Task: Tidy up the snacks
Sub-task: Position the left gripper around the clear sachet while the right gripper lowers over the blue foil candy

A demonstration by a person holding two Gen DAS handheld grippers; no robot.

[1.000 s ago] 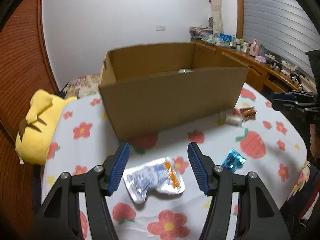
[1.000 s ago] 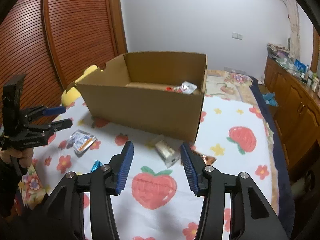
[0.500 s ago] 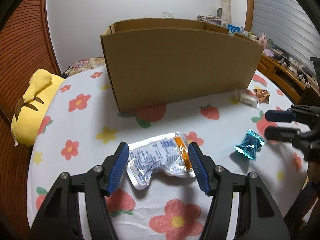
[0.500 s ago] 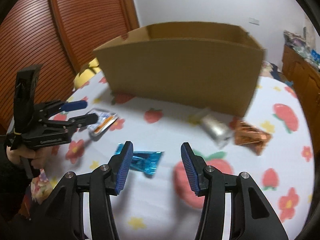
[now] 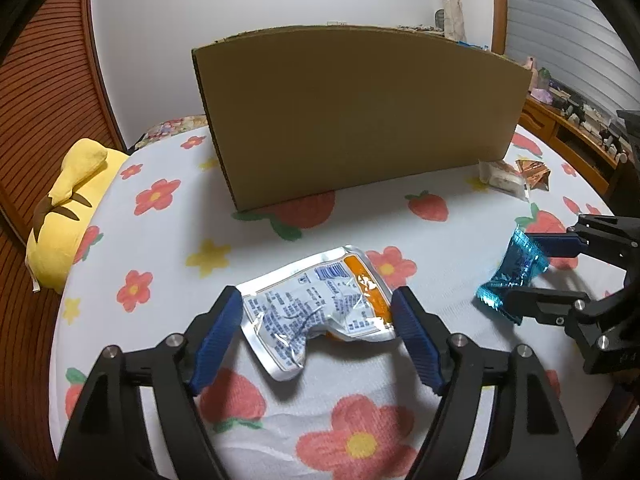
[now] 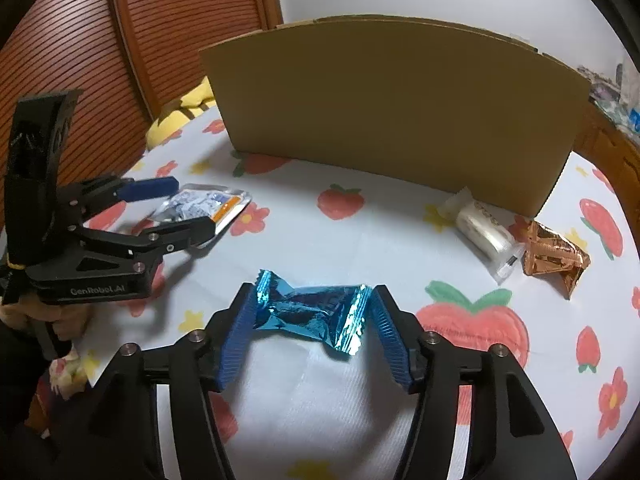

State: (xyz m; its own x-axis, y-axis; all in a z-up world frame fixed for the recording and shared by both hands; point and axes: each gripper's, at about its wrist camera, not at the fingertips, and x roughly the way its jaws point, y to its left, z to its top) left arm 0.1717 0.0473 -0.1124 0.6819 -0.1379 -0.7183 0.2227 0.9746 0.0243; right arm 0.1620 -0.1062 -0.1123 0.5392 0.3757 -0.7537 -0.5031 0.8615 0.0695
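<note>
The left gripper (image 5: pixel 318 322) sits low over the flowered cloth (image 5: pixel 280 408), its jaws apart around a silver pouch (image 5: pixel 316 312) with blue print and an orange strip. The blue pads (image 5: pixel 218 342) stand at the pouch's two ends, touching or nearly so; whether they press it cannot be told. The pouch lies crumpled on the cloth, near and left of centre.

The right gripper (image 6: pixel 314 320) has its jaws spread about as wide, one pad at each crimped end of a blue foil candy (image 6: pixel 312 314). The pads meet the wrapper's ends; a firm clamp is not evident. In the left view the candy (image 5: pixel 514 274) looks tilted up between the fingers, right of the pouch and apart from it.

A cardboard box (image 6: pixel 392 120) stands at the far middle of the cloth, its tall near wall facing both cameras. Its inside is hidden from both views.

Just beside the box's right near corner lie a pale wrapped roll (image 6: pixel 482 232) and a copper foil packet (image 6: pixel 554 256), the two touching or almost so.

A yellow plush (image 5: pixel 68 208) rests at the far left edge. Between the grippers and the box runs a bare band of cloth. The cloth's near edge curves close under both grippers. Brown slatted doors (image 6: pixel 80 40) stand to the left.
</note>
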